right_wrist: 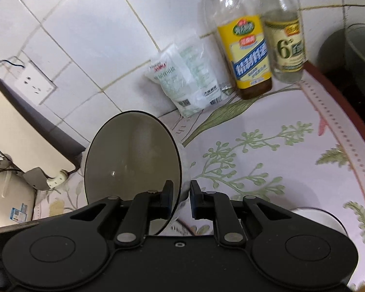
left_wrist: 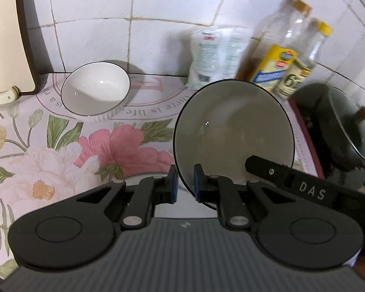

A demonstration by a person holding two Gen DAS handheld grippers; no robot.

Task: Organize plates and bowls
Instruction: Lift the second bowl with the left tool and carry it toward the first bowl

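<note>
Left gripper (left_wrist: 185, 182): jaws drawn in tight on the near rim of a black-rimmed bowl (left_wrist: 233, 131), one blue pad outside the wall, the other inside
Right gripper (right_wrist: 181, 196): jaws pinched on the rim of a bowl (right_wrist: 131, 168) as well, left pad inside, right pad outside; its black finger also reaches into the left wrist view at that bowl's right rim
Held bowl: it looks like one and the same bowl gripped from two sides, though I cannot be sure; it tilts up with its pale inside toward the cameras and appears lifted off the desk
Second bowl (left_wrist: 96, 90): white with a thin dark rim and ribbed outside, resting alone on the flowered cloth (left_wrist: 48, 150) of the desk, well apart from the held one, near the tiled wall
Behind the held bowl: a white plastic bag (right_wrist: 185, 82) leans at the wall, beside it a yellow-labelled bottle (right_wrist: 248, 56) and a clear bottle (right_wrist: 286, 43), just beside each other
Far right: a dark pot (left_wrist: 338, 126) past the edge of the cloth
Far left: a cream appliance with a dark edge (left_wrist: 9, 34) against the wall
</note>
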